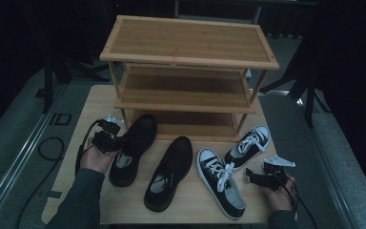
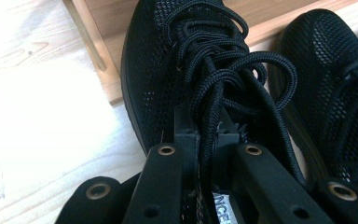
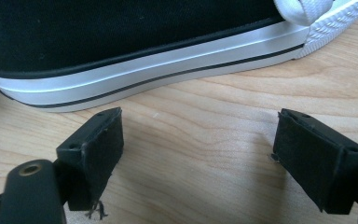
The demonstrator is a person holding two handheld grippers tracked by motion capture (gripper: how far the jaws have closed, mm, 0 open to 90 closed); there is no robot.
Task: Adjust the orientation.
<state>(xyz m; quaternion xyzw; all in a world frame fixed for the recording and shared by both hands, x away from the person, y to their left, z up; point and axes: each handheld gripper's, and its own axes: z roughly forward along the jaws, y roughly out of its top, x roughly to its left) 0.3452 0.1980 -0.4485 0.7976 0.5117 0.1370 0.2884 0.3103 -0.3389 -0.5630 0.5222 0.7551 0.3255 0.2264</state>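
1. Black mesh shoe (image 1: pixel 132 149): the left hand-held gripper (image 1: pixel 108 140) has its jaws nearly closed on the shoe's tongue and laces (image 2: pixel 223 88), seen close up in the left gripper view. The shoe sits just in front of the bamboo shoe rack (image 1: pixel 186 71), at that rack's left front leg, toe toward the bottom shelf.
2. The right hand-held gripper (image 3: pixel 198 149) is wide open and holds nothing. It hovers low over the bench (image 1: pixel 181 202), well to the front right of the rack, just beside the white sole of the near canvas sneaker (image 1: pixel 220 181).
3. The second black mesh shoe (image 1: pixel 169 172) lies between the held shoe and the sneakers, in front of the rack's middle. The far canvas sneaker (image 1: pixel 249 145) lies by the rack's right front leg.
4. Risks, as I judge them:
   - The grip is on soft tongue and laces, so the shoe could tip heel-down or slip out when lifted.
   - The toe is close to the rack's leg and bottom shelf edge; a low swing could knock the rack.
   - A loose lace loop could snag on the jaw teeth at release.
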